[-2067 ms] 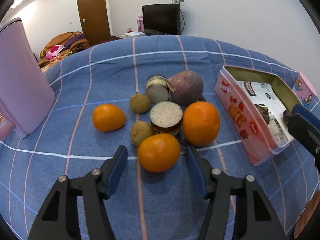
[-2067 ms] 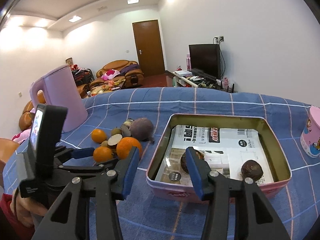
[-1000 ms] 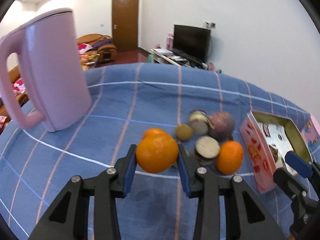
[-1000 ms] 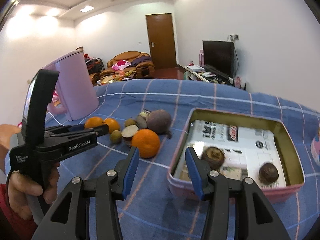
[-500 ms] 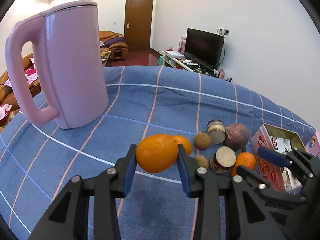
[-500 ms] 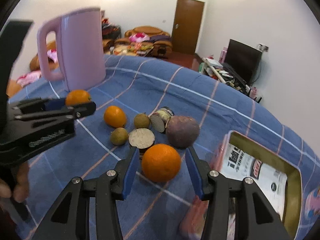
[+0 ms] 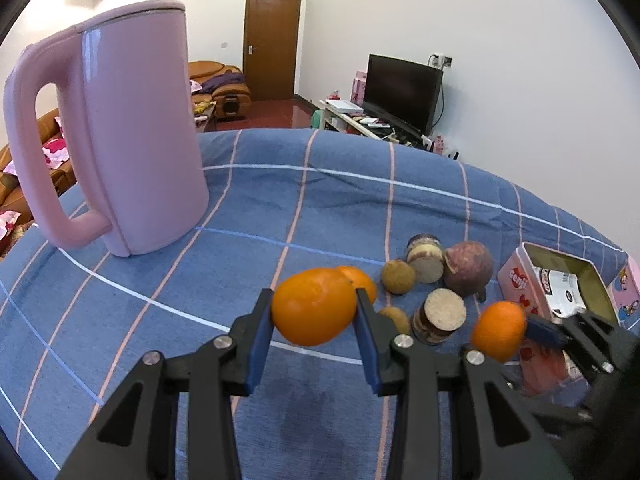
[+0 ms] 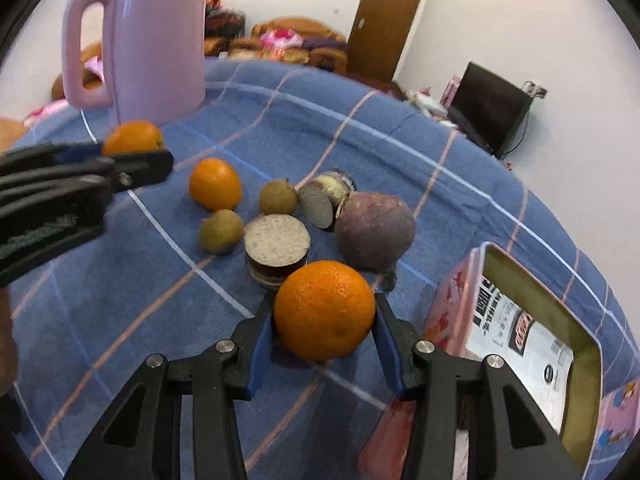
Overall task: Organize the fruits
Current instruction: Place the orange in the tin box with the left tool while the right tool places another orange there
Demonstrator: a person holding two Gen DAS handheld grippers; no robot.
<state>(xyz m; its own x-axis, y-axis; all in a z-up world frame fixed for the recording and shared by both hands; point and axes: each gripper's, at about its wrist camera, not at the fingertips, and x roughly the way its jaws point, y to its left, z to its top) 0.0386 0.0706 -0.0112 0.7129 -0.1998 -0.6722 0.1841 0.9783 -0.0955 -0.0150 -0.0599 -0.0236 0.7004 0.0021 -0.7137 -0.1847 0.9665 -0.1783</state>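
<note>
Pink tin (image 8: pixel 452 312): cut off by the right and lower edges in the right wrist view, right of the right-hand finger; inner label print too blurred to read.
Third orange (image 7: pixel 362 280): mostly hidden behind the orange (image 7: pixel 314 306) between the left fingers.
Left gripper (image 8: pixel 132 160): blurred, cut by the left edge.
Pink kettle (image 8: pixel 156 36): top cropped, smeared.
Sofa clutter (image 8: pixel 280 40): indistinct.

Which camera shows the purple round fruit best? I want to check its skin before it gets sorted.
The right wrist view: the purple round fruit sits near the centre, large and almost unobstructed. In the left wrist view it is smaller, farther off and towards the frame's right side.
</note>
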